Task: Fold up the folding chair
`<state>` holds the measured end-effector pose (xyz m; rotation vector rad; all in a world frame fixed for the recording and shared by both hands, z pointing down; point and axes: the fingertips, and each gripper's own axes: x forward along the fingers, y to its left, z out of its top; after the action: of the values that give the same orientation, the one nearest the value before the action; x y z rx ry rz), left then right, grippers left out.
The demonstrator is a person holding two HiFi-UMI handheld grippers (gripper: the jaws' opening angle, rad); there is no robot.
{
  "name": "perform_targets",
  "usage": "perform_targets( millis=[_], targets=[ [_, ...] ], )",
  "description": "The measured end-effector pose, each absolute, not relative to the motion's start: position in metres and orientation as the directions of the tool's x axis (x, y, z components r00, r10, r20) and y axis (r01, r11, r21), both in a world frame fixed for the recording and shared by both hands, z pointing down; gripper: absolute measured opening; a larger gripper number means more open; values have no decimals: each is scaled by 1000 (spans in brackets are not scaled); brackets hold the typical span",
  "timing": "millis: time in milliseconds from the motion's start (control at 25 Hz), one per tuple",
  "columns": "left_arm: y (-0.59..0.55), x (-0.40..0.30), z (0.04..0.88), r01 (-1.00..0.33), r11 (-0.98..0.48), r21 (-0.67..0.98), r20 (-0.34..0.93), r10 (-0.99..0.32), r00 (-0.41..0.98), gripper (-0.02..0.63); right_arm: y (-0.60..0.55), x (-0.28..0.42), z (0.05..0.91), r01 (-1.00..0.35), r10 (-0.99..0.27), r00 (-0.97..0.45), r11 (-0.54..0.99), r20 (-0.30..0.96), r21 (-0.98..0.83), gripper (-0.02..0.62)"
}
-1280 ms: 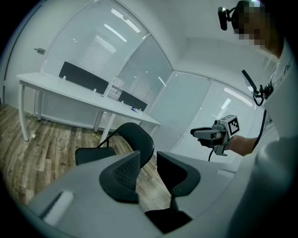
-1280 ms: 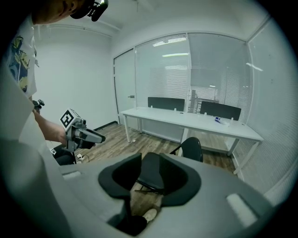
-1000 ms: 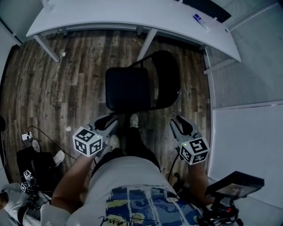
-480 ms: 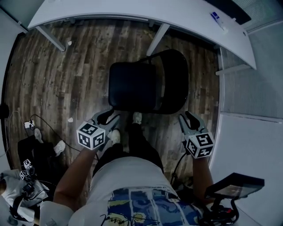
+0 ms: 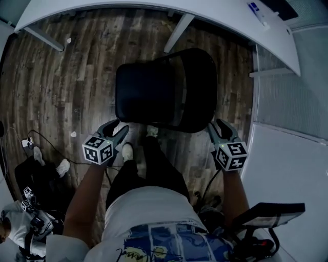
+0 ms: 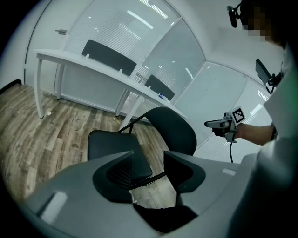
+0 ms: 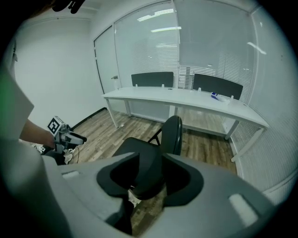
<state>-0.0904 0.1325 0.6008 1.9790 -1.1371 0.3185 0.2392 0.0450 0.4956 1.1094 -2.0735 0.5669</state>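
— Head view: chair stands unfolded by the worktop; we've lowered left tongs and right tongs toward its seat.
— Left gripper view: opening, empty. Right gripper view: opening too, seat probably just beyond. We're set to grasp.

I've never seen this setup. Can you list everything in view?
chair: one, black, unfolded, before the person.
desk: one, white, beyond the chair, by the glass wall.
panels: two, dark, upright on the desk's far edge.
small item: one, blue, on the desk.
floor: brown wood planks.
left hand-held gripper: one, grey, near the seat's corner, jaws opening, empty.
right hand-held gripper: one, grey, near the backrest, jaws opening, empty.
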Motion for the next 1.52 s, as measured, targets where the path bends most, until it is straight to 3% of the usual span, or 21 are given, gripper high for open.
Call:
perform_targets(
  millis=[720, 1520],
  targets=[
    [114, -120, 778, -856, -120, 503, 739, -454, 498, 259, 2, 274, 568, -889, -468, -347, 441, 813, -126, 186],
    [99, -173, 936, -719, 153, 679, 679, -503, 535, 407, -4, 262, 559, -913, -574, -333, 394, 748, -105, 198]
  ],
)
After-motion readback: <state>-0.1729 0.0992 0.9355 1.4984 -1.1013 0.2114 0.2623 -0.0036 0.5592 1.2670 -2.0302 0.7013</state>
